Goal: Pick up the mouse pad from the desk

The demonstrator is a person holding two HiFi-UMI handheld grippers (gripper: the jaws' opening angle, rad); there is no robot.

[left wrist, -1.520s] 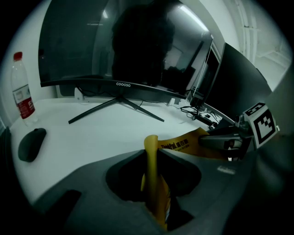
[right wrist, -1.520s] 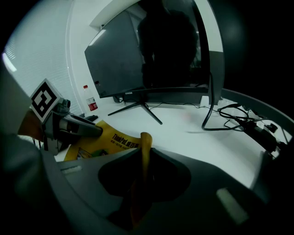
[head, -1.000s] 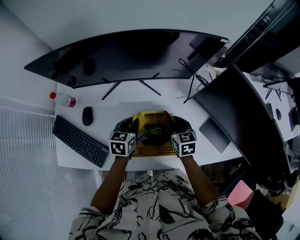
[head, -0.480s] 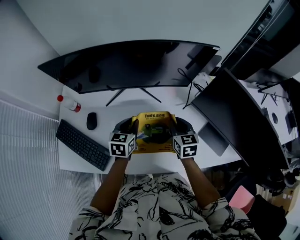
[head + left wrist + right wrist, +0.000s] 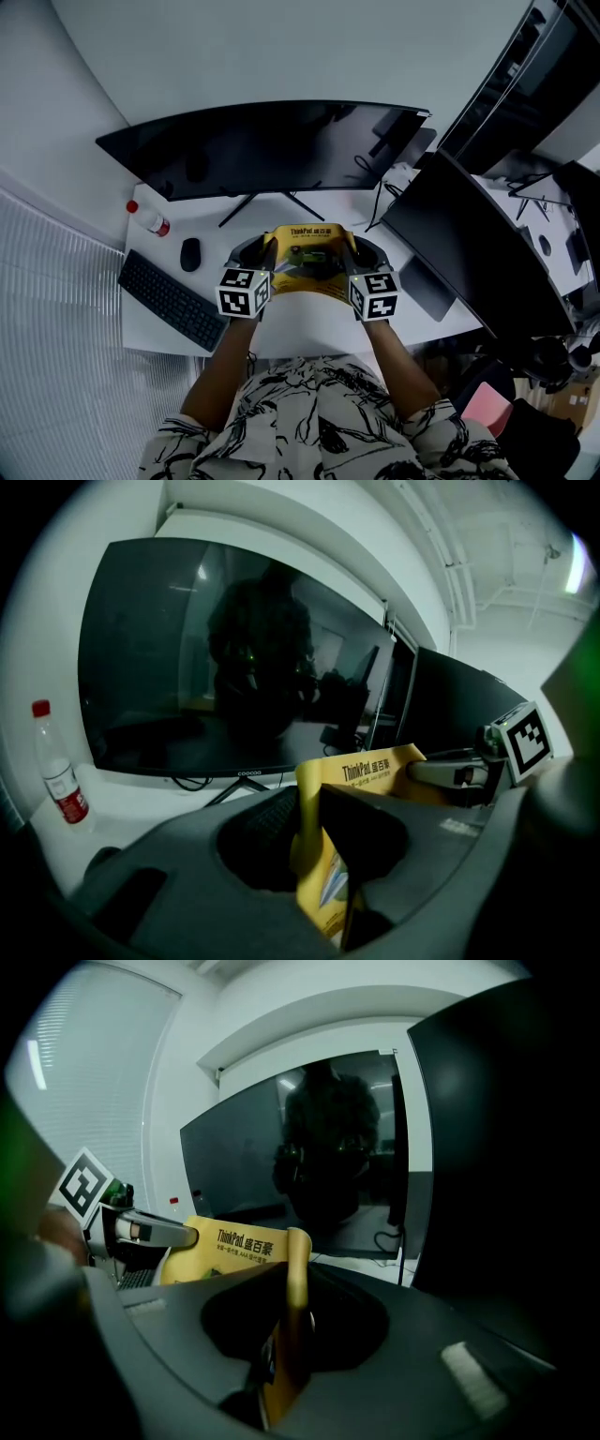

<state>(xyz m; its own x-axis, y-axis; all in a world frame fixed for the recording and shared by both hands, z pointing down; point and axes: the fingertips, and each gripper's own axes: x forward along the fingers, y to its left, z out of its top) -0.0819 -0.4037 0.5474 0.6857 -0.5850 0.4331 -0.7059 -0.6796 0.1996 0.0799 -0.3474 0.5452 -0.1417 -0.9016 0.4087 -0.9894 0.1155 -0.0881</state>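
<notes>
The yellow mouse pad (image 5: 309, 261) with dark print hangs above the white desk (image 5: 309, 328), stretched between both grippers. My left gripper (image 5: 266, 255) is shut on its left edge, and the right gripper (image 5: 352, 255) is shut on its right edge. In the left gripper view the mouse pad (image 5: 375, 766) stands on edge, pinched between the left gripper's (image 5: 317, 855) jaws, with the right gripper (image 5: 469, 772) at its far side. The right gripper view shows the mouse pad (image 5: 234, 1241) clamped in the right gripper (image 5: 286, 1335), the left gripper (image 5: 141, 1232) beyond.
A wide curved monitor (image 5: 272, 141) stands across the back of the desk. A second dark monitor (image 5: 469, 244) is at the right, with cables beside it. A black keyboard (image 5: 173, 300), a black mouse (image 5: 190, 253) and a red-capped bottle (image 5: 150, 220) lie to the left.
Both grippers have risen together with the mouse pad held between them, so it now hangs higher over the desk. Neither grip has changed.
</notes>
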